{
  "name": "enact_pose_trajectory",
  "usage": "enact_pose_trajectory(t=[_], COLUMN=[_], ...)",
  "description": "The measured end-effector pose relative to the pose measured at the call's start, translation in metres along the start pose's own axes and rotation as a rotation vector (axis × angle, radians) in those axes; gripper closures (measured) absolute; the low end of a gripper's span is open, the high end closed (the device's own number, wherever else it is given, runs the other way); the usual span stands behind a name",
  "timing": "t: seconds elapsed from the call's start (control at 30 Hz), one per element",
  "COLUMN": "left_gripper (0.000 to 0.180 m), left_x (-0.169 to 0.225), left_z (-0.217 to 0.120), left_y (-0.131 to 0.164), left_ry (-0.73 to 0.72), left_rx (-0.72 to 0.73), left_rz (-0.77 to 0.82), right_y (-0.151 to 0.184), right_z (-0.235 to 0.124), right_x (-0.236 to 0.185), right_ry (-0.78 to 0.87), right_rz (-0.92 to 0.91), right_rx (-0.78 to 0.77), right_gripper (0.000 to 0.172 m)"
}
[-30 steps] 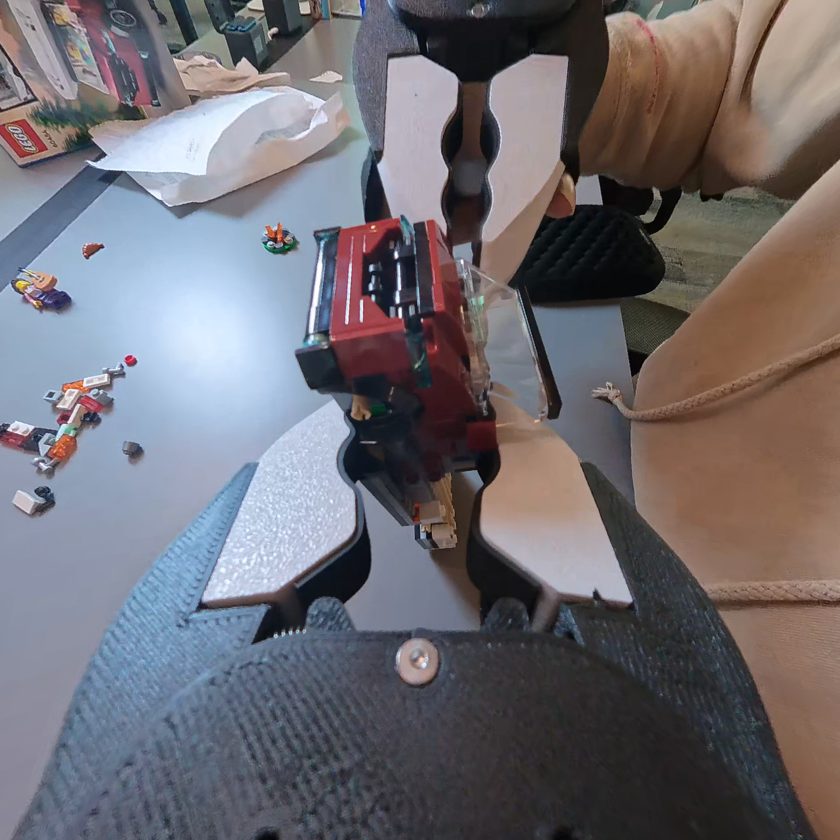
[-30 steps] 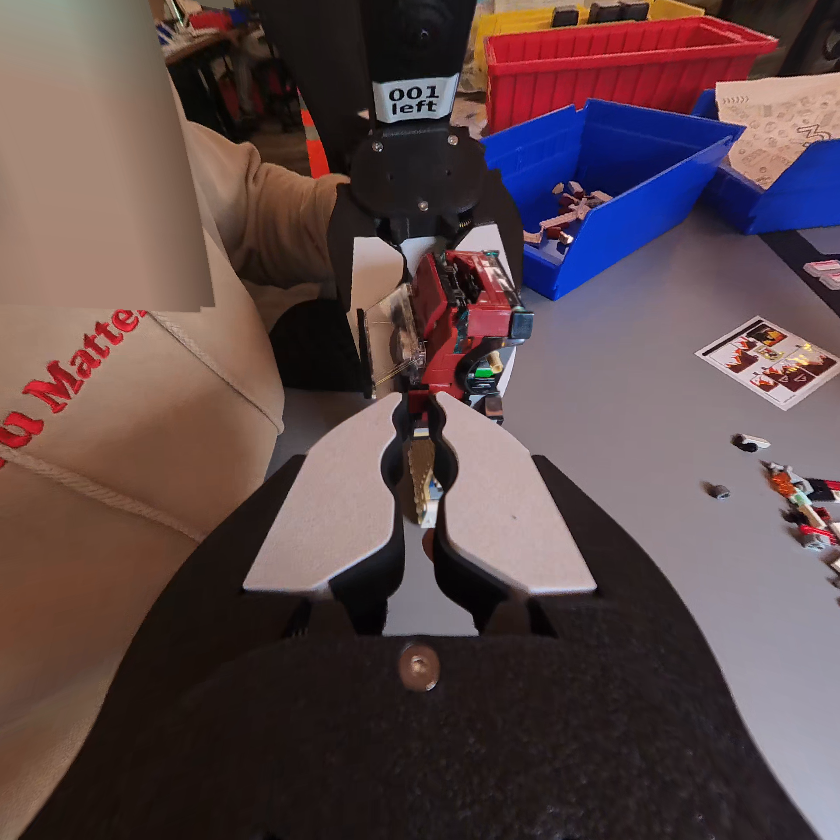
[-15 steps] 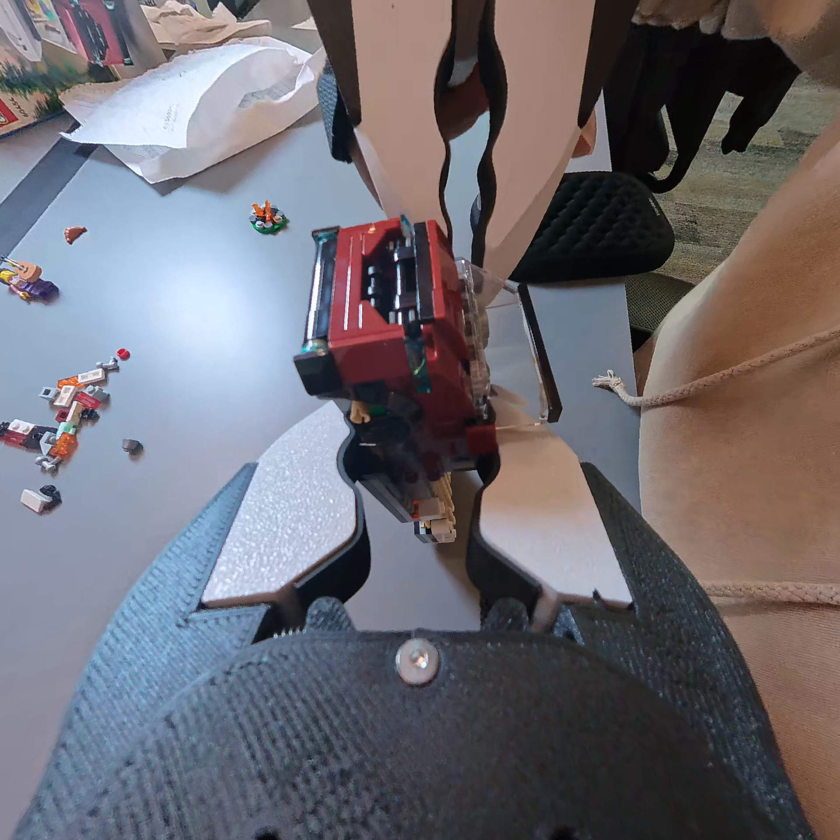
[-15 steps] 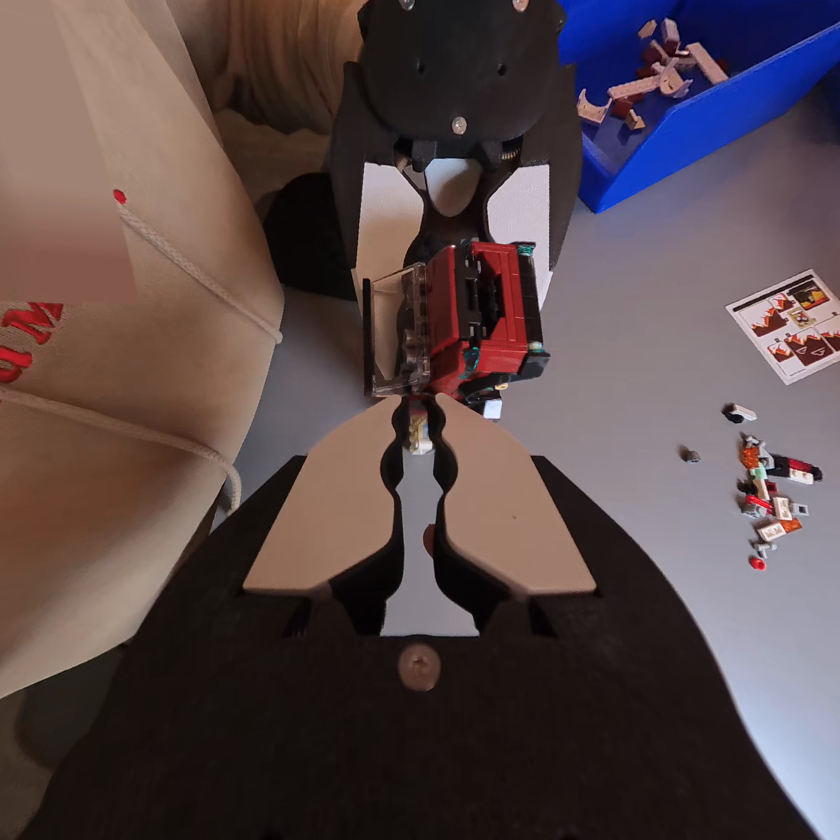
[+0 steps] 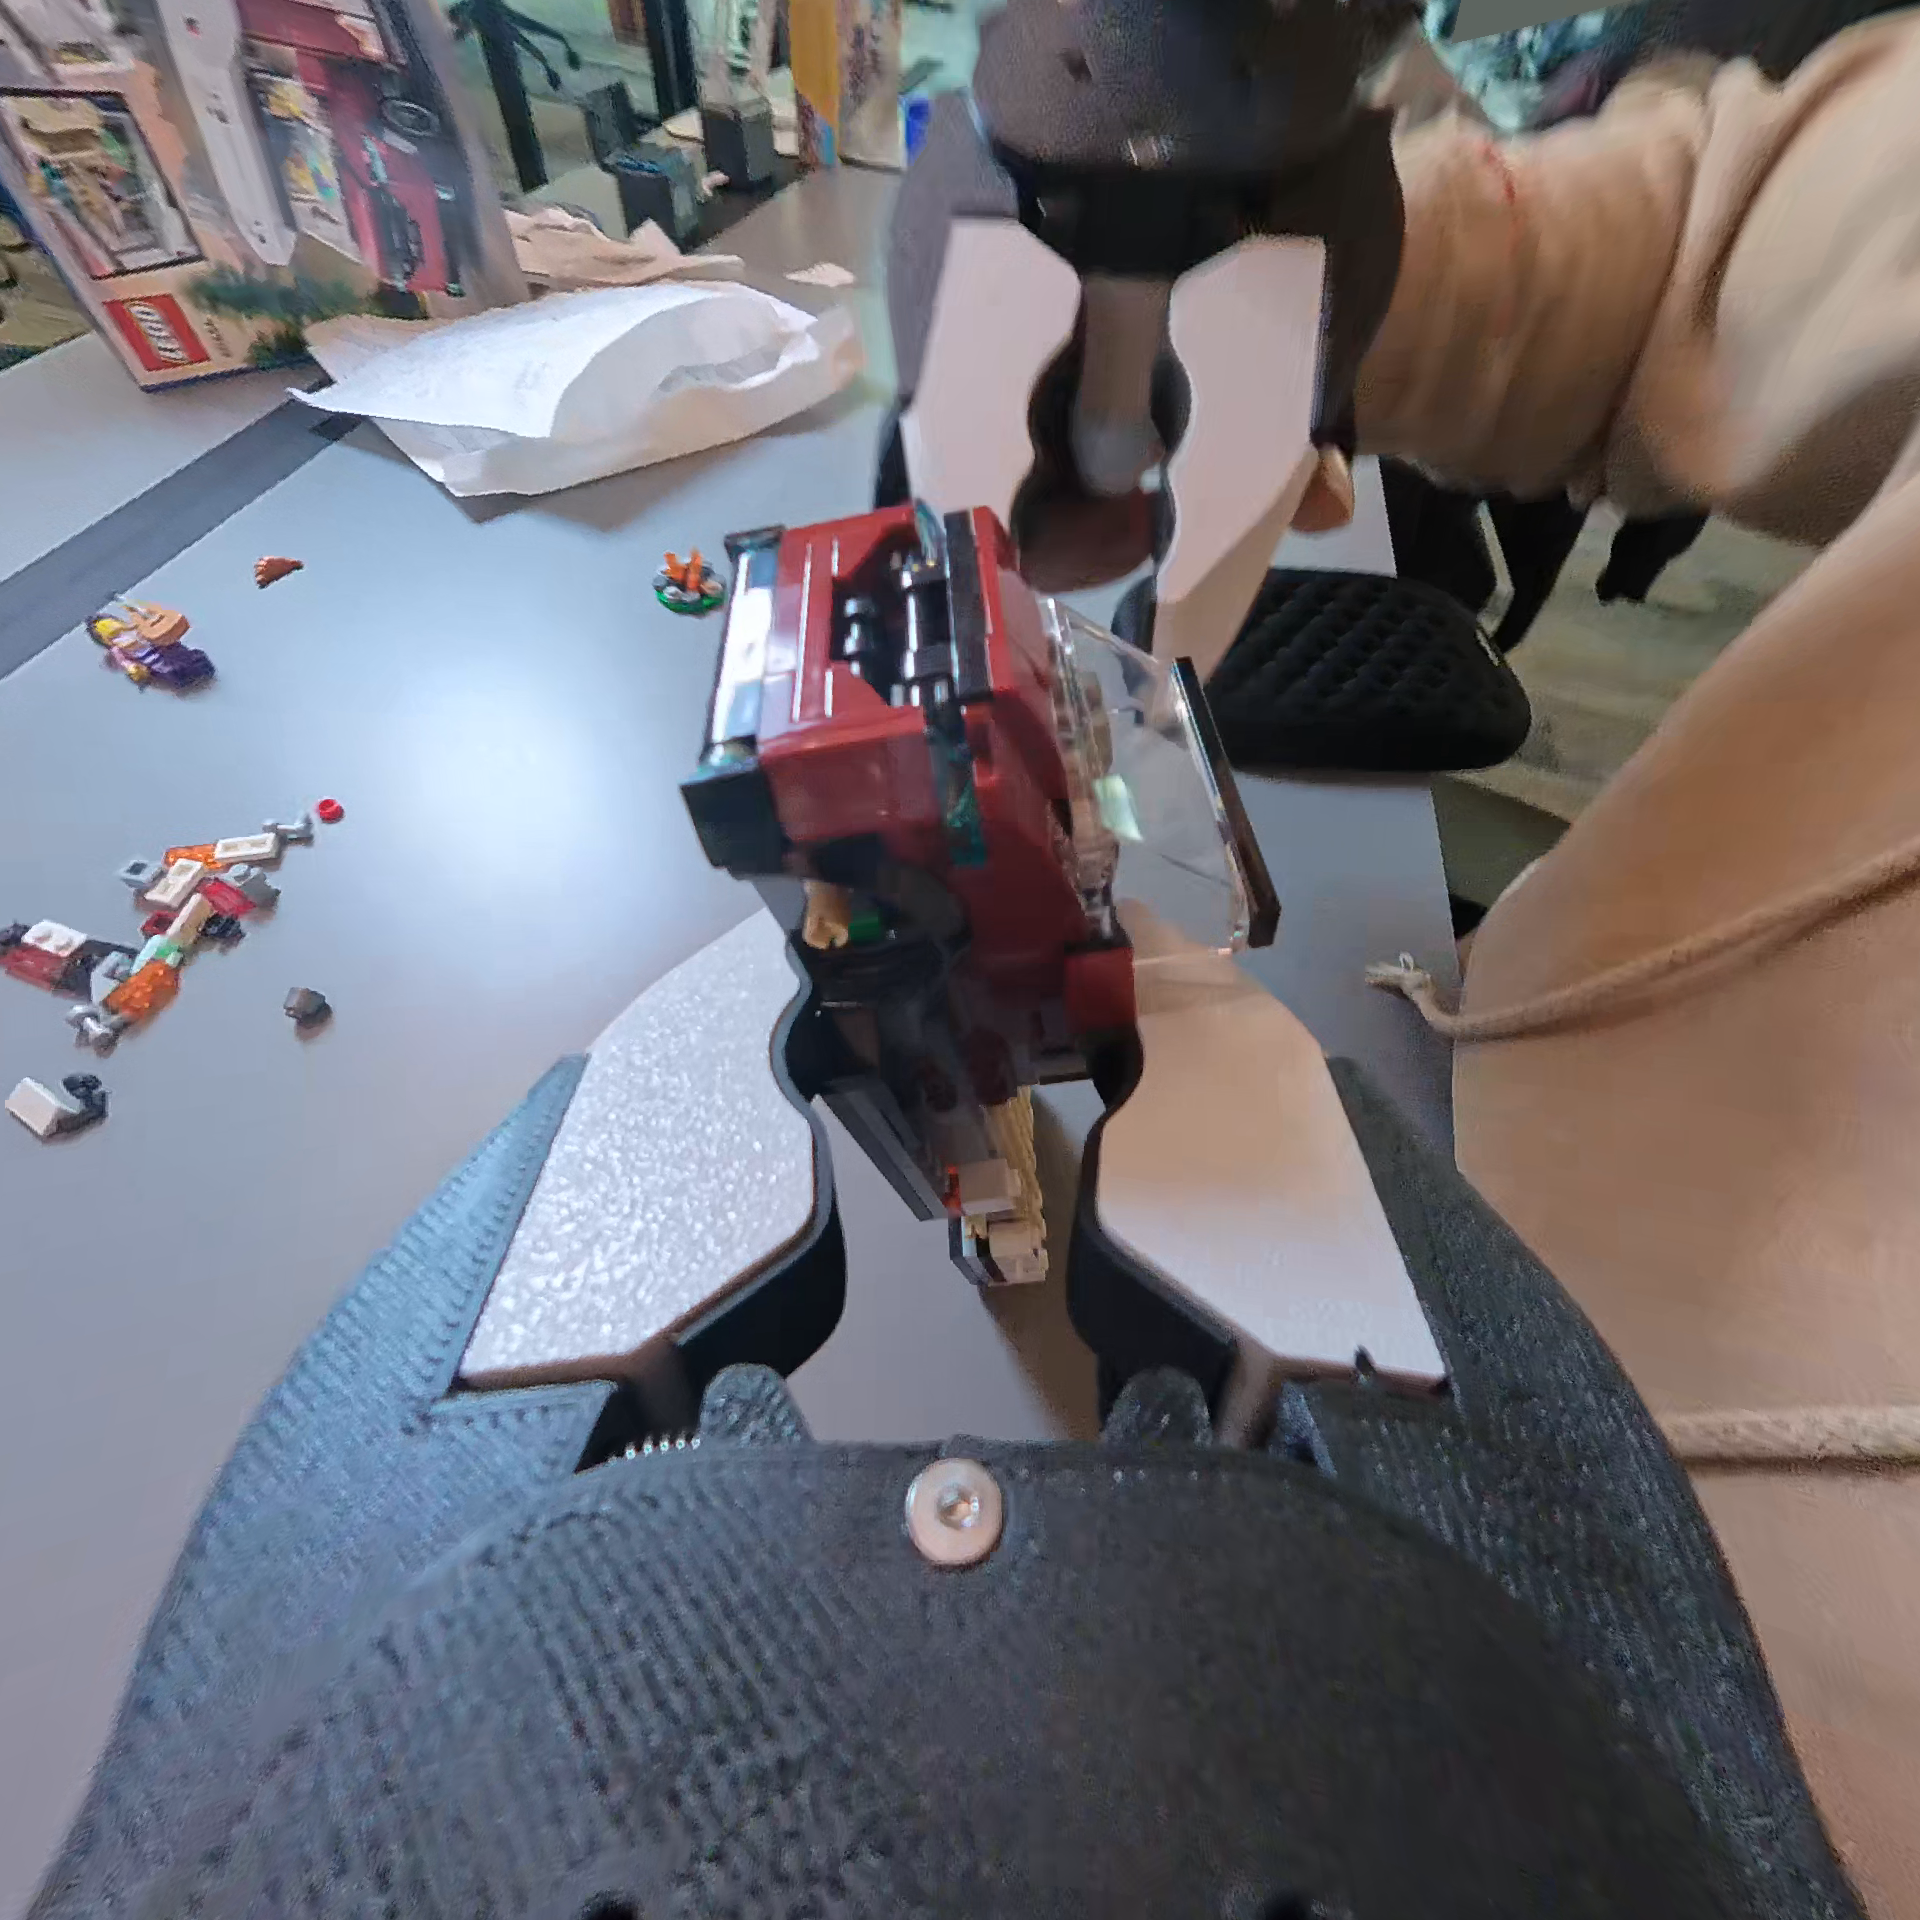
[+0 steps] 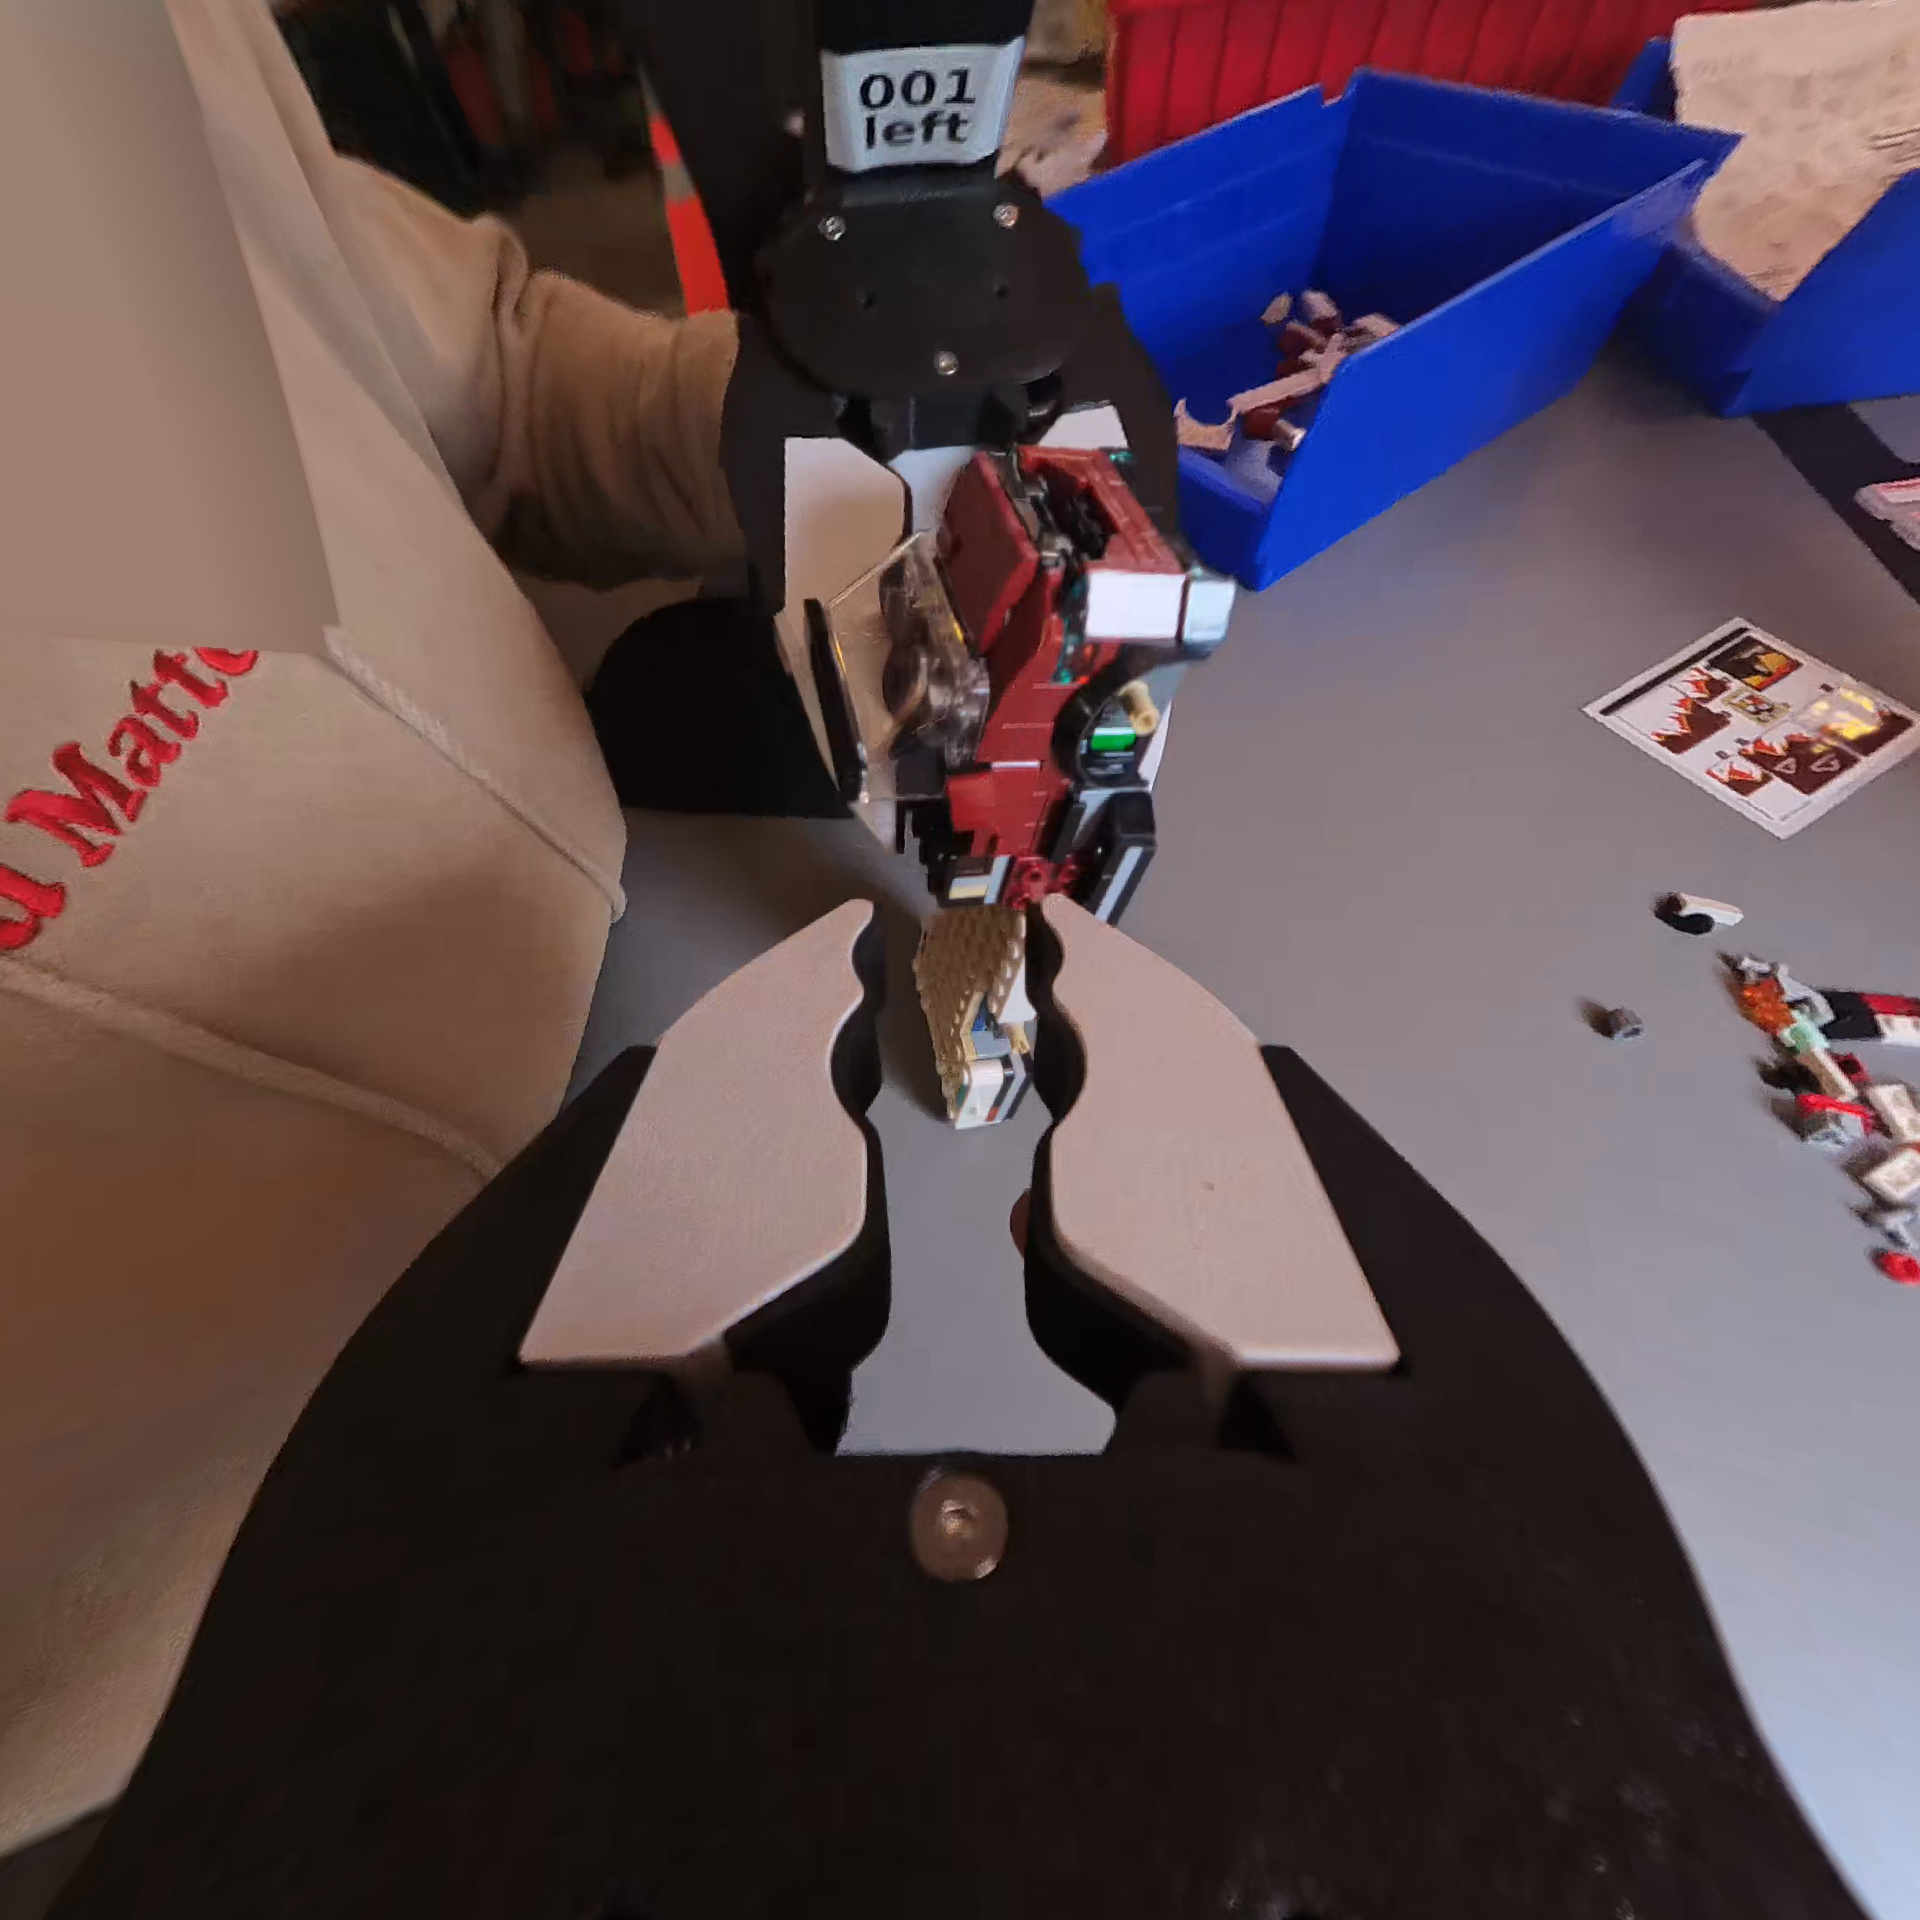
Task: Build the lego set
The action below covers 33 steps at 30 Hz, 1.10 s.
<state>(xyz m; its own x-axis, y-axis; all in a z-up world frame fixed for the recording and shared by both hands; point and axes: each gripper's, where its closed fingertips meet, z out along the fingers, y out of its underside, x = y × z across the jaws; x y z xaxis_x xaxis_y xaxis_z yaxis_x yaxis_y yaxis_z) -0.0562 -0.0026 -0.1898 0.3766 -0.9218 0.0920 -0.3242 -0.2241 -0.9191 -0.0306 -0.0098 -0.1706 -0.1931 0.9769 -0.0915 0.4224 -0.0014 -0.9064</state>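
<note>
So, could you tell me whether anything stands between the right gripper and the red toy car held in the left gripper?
Nothing visible does. The open right gripper faces the red toy car directly, its tan end showing between the fingers; loose bricks lie aside on the table.

Dark-red brick model (image 5: 914, 790) with clear windscreen, tilted, above grey table (image 5: 468, 727)

I see the brick model (image 5: 914, 790) between my left gripper's (image 5: 961, 997) fingers, above the table (image 5: 499, 727). Loose bricks (image 5: 156, 925) lie left of it, a paper bag (image 5: 582, 374) behind, a box (image 5: 239, 177) farther back.
</note>
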Motion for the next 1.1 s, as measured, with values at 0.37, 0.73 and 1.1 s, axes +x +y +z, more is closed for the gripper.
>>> enact_pose_trajectory(t=[0.37, 0.73, 1.1], left_gripper=[0.130, 0.129, 0.129], left_x=[-0.057, -0.097, -0.098], left_z=[0.010, 0.037, 0.044], left_y=[0.011, 0.026, 0.038], left_ry=[-0.068, 0.009, 0.014], left_rx=[0.225, 0.201, 0.225], left_rz=[-0.558, -0.900, -1.034], right_y=[0.050, 0.077, 0.100], right_z=[0.034, 0.042, 0.043], right_x=[0.026, 0.042, 0.055], right_ry=[0.356, 0.478, 0.610], right_rz=[0.162, 0.208, 0.239], right_rx=[0.021, -0.238, -0.438], right_gripper=[0.114, 0.099, 0.099])
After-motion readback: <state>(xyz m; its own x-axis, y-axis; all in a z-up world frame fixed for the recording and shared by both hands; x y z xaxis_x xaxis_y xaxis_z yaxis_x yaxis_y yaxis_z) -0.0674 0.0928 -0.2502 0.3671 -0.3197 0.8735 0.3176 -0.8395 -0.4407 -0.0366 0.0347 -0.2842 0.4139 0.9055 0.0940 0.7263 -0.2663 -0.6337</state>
